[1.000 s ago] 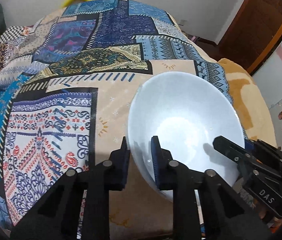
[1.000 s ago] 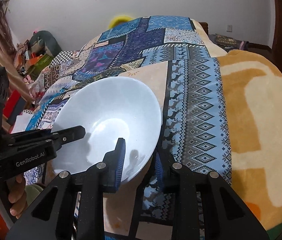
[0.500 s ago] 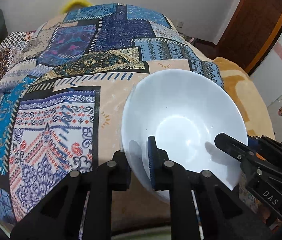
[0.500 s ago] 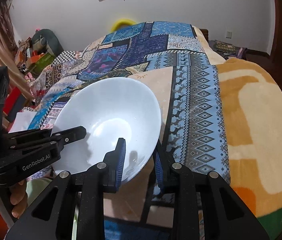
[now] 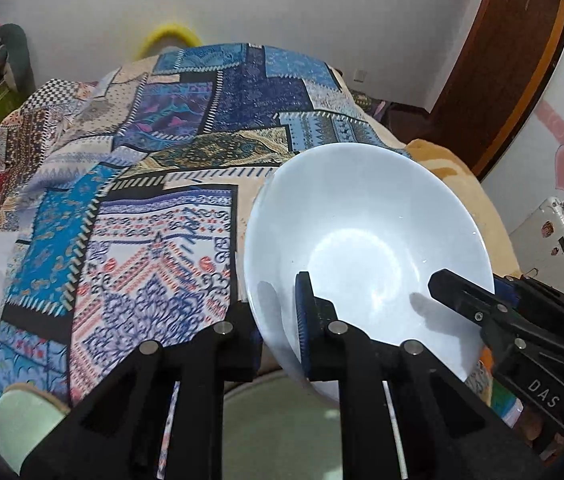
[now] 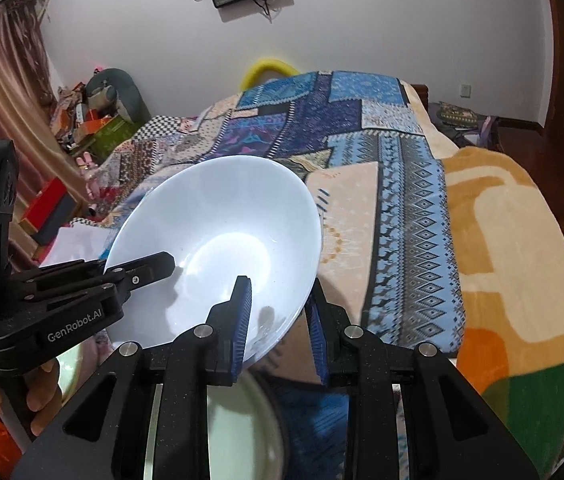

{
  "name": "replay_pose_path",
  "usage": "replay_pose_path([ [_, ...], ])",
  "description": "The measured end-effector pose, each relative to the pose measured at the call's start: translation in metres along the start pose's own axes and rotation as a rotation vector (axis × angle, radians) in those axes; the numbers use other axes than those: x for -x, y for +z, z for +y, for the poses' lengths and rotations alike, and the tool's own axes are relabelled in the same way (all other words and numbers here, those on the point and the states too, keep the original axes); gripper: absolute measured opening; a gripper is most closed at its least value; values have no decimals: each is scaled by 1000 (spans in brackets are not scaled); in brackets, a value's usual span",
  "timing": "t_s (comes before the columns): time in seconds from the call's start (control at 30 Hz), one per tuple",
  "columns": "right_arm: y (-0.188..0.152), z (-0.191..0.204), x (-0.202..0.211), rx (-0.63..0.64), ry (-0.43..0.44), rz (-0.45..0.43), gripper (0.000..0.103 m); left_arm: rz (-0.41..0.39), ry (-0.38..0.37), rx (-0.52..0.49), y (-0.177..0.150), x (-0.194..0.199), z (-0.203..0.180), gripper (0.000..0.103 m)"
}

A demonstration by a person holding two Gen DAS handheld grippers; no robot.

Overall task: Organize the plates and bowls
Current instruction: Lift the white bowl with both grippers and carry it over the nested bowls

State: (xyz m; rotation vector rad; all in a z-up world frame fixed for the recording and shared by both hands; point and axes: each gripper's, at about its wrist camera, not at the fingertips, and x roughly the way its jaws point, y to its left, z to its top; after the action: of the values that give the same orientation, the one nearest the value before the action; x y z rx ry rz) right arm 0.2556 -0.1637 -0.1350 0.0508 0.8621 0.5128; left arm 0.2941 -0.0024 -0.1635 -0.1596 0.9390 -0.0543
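Above the near edge of the patchwork bedspread [image 5: 134, 216], a white bowl [image 5: 365, 248] hangs tilted in the air, gripped on two sides at once. From the left wrist view, the left gripper [image 5: 278, 332] is clamped on the bowl's near-left rim: one blue-padded finger lies inside against the wall, the other presses from outside beneath it. On the bowl's far-right side the right gripper [image 5: 465, 296] bites the rim in the same way, its upper black finger reaching over the inner surface. The right wrist view confirms this: the right gripper [image 6: 278, 316] has one ribbed blue pad [image 6: 242, 316] inside the bowl [image 6: 218, 252] and the other outside, just under the rim, while the left gripper [image 6: 138, 272] grasps the opposite edge, held by a hand [image 6: 38, 392] low beside the bowl. Directly under the bowl, partly hidden by the grippers, sits a pale green dish [image 5: 278, 428], also seen in the right view [image 6: 242, 428]. Beyond the bowl an orange and cream blanket [image 6: 513, 248] covers the bedspread's right side, and a yellow ring [image 6: 268, 68] pokes up behind the bed's far end.
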Motion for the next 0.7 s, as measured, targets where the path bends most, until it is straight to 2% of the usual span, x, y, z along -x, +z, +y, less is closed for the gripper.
replay_pose_path([
  [0.33, -11, 39, 19, 31, 21, -25, 25, -43, 14, 17, -21, 53, 21, 14],
  [0.7, -27, 89, 22, 81, 61, -16, 25, -72, 29, 71, -57, 98, 62, 14],
])
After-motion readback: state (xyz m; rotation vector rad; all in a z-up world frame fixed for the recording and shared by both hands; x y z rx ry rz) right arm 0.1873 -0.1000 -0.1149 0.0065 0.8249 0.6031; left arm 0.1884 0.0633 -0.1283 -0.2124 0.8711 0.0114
